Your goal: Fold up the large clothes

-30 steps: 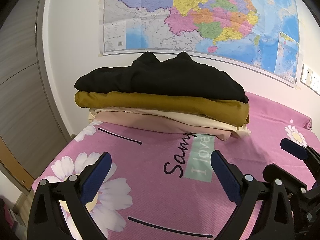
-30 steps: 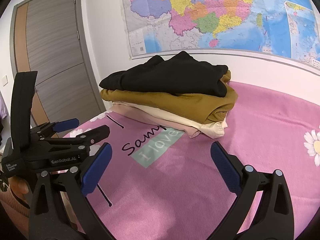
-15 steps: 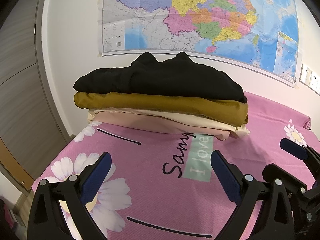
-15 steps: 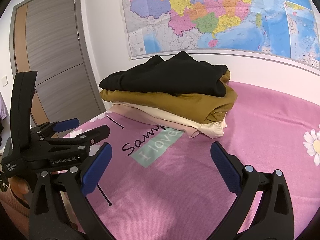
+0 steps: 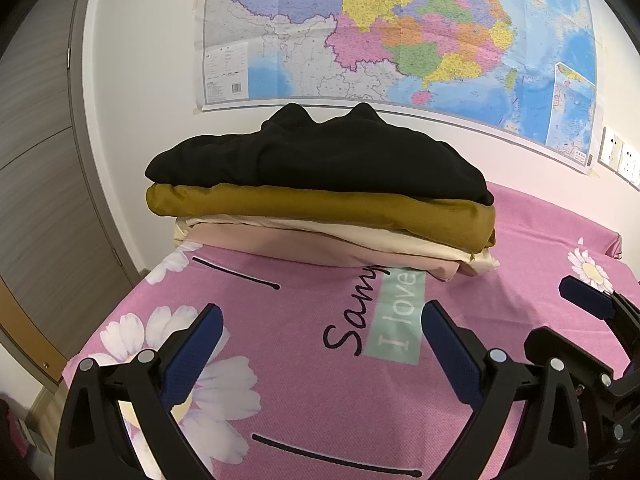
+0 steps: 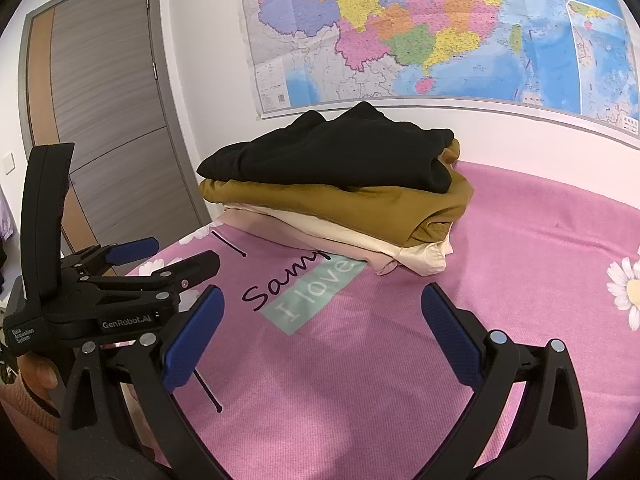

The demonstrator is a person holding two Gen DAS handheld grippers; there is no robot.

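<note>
A: What is held at the bottom of the frames?
B: Nothing; the left gripper (image 5: 320, 344) and the right gripper (image 6: 320, 328) are spread wide above the pink bedsheet (image 5: 320, 400).
A: And the clothes?
B: Four folded garments (image 5: 320, 196) are stacked at mid-frame; no unfolded one is seen, so the task is judged nearly done.

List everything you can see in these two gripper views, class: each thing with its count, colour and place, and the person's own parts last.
Folded clothes: four, stacked black, mustard, cream, pale pink from the top; far end of bed.
Bedsheet: one, pink with daisies and lettering; covers bed.
Map: one, multicoloured; wall behind stack.
Door: one, grey and wood; left of map.
Wall sockets: white; right of map.
Left gripper: black, blue pads; jaws open over sheet.
Right gripper: same; jaws open.
</note>
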